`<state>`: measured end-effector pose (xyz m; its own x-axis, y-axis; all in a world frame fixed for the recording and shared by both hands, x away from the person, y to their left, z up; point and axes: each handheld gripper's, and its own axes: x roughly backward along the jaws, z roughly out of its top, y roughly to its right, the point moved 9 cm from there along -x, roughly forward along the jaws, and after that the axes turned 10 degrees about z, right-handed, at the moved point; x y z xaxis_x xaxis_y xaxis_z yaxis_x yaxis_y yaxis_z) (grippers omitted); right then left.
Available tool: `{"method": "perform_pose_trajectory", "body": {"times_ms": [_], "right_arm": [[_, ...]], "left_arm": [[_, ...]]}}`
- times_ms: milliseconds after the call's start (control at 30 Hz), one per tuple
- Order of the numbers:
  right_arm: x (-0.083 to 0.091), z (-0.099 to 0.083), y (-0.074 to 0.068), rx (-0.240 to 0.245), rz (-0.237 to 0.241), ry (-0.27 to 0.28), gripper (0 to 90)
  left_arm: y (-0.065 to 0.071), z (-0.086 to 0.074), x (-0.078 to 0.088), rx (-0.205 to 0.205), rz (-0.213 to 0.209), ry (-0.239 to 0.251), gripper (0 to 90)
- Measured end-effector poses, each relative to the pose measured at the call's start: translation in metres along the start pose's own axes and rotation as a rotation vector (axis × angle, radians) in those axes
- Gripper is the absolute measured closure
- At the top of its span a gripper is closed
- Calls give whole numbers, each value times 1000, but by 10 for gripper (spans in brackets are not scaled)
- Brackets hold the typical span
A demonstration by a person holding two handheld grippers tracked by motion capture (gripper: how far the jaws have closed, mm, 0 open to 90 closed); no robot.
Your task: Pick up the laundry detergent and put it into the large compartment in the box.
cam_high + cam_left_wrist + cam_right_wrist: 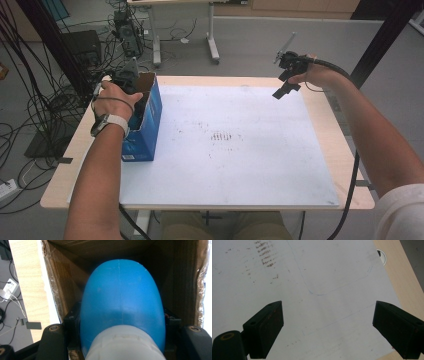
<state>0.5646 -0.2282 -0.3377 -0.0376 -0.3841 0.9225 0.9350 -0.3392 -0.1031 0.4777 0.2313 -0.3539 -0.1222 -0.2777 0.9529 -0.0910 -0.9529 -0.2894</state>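
— Where the left gripper (131, 75) hangs over the open mouth of the blue box (147, 120), holding a blue bottle (122, 302) with a white cap (123, 342); jaws clamped on either flank of the bottle, about as tight as they go around it.

— And lying which way from the jaws?

— Straight ahead along them, long axis in line with the gripper, rounded base leading down into the brown cardboard interior (185, 277), cap end nearest the camera; already between the box walls, touching none that can be made out.

— Box placed where?

— Upright at the left edge of the tabletop (320, 107), partly on the white sheet (240, 150); just under the left hand (116, 97).

— Right side?

— Right gripper (285, 75) held up over the far right corner, well apart from the box; jaws spread wide in the right gripper view (324, 327), nothing between them, bare marked sheet below.

— Nearer hand, then?

— Left, plainly; right far off and idle.

— Next move, probably?

— Lower along the same line, then release; likely to hinge on keeping the bottle's axis parallel to the box walls so as not to catch the rim.

— Count?

— One bottle; one box; one sheet; two grippers; two hands.
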Motion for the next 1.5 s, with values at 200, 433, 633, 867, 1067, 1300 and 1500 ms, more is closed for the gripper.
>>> {"method": "perform_pose_trajectory", "body": {"times_ms": [200,433,633,867,1067,1300,1500], "right_arm": [[1,-1,0,-5,-1,7,97],[0,-4,1,-10,0,5,97],[-2,-3,0,-5,4,6,97],[-1,-4,1,-7,2,5,97],[-1,-3,0,-4,2,5,97],[-1,-3,0,-3,0,7,97],[-1,-4,0,-6,0,6,97]], "left_arm": [[4,-2,-7,7,-20,-15,375],[4,-3,-9,9,-23,-12,374],[5,-2,-9,4,-20,-12,374],[4,-2,-9,4,-22,-12,375],[4,-3,-9,5,-22,-14,374],[4,-3,-9,6,-20,-10,374],[4,-3,-9,13,-24,-9,374]]}}
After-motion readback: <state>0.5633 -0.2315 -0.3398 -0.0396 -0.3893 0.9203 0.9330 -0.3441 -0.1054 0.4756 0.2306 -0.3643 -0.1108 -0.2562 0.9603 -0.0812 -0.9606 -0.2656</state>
